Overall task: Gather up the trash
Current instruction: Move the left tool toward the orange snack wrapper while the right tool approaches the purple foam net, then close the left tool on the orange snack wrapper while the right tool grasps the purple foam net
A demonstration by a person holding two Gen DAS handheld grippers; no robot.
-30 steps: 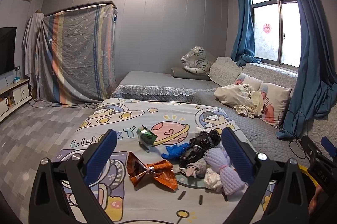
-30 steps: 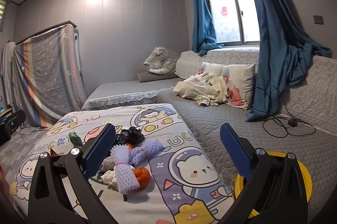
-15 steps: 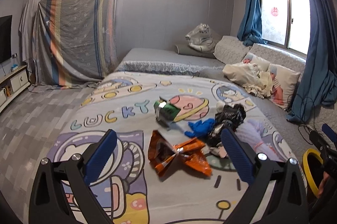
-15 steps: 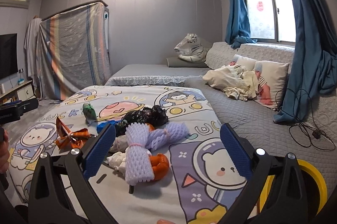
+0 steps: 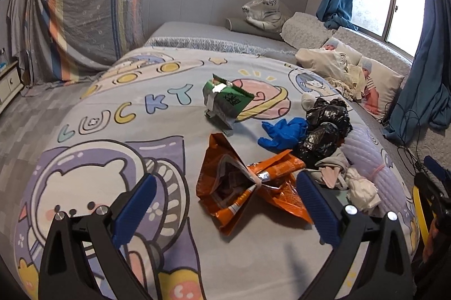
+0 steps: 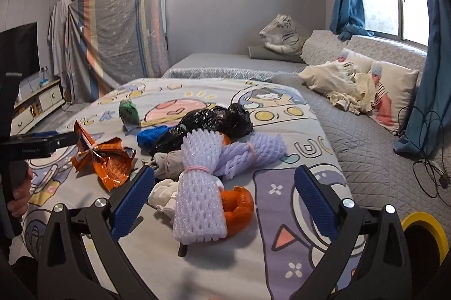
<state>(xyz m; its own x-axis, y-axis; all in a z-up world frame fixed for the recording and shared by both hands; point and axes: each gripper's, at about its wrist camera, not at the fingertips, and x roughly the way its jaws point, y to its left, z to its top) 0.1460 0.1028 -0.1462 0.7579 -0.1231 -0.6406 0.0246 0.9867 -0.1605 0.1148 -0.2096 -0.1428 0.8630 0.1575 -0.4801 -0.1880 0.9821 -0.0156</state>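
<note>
Looking along my left tool [image 5: 224,204], I see its blue pads spread wide apart with nothing between them, and the crumpled orange snack wrapper [image 5: 248,187] sits framed in that gap, lying on the cartoon bedspread [image 5: 126,102]. Beyond the wrapper, a green snack packet [image 5: 225,102] stands tilted near the pink planet print. To its right a blue glove [image 5: 283,132] lies touching a bunched black plastic bag [image 5: 327,128], and a grey rag [image 5: 332,170] and a white crumpled tissue [image 5: 362,187] lie just beside that, at the edge of the pile.

My right tool [image 6: 224,198] is likewise held apart and grips nothing. Between its pads I see a lilac foam fruit net [image 6: 200,207] tied with a pink band, resting against an orange peel [image 6: 238,205]. A second foam net [image 6: 251,153] lies crosswise behind it, touching the black bag [image 6: 217,119]. The orange wrapper [image 6: 104,156] lies left of the pile, with the green packet [image 6: 128,114] farther back. In this view the left tool's body [image 6: 36,145] hovers just beside the wrapper, and the hand [image 6: 19,192] holding it shows at the left edge.

A yellow-rimmed bin [image 6: 425,232] stands at the lower right, off the bed's near corner. All the trash lies on the bedspread.
</note>
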